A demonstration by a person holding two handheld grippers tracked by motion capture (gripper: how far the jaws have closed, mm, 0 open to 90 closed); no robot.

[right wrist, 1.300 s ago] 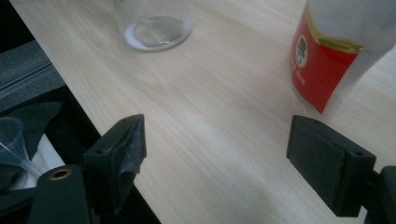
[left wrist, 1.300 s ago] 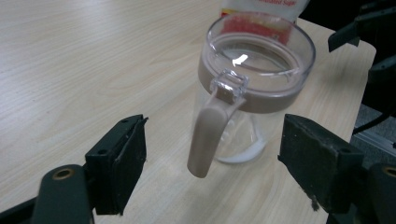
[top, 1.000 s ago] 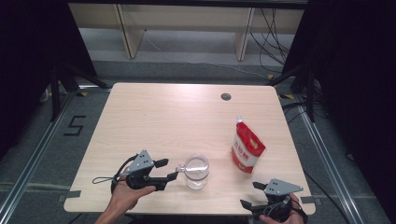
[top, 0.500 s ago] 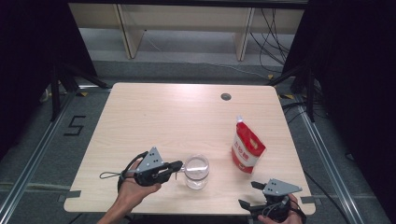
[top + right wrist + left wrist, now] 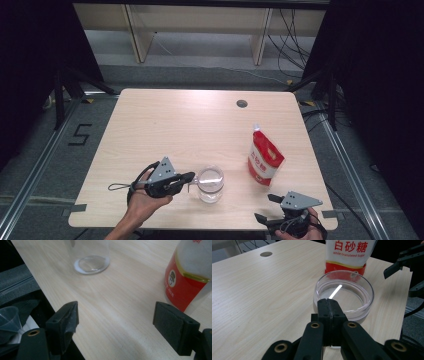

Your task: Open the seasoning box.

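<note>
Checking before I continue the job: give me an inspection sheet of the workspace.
Surface: wooden table, one cable hole.
Job's things: clear cup upright; sugar pouch standing to its right, apart.
Clutter: clear funnel below the near table edge.
Grippers: left tool shut at the cup's side; right tool open, holding nothing.
Cables: cable loop trailing from the left tool; floor cables behind the table.
Surroundings: black curtains, pale shelving.

Pale wood table (image 5: pixel 165 125), grey floor (image 5: pixel 45 150), shelving (image 5: pixel 200 30) behind, dark curtains (image 5: pixel 30 60).

Even overhead light on the table (image 5: pixel 165 125) — dark surroundings, soft focus, glare streak inside the glass cup (image 5: pixel 344 293).
</note>
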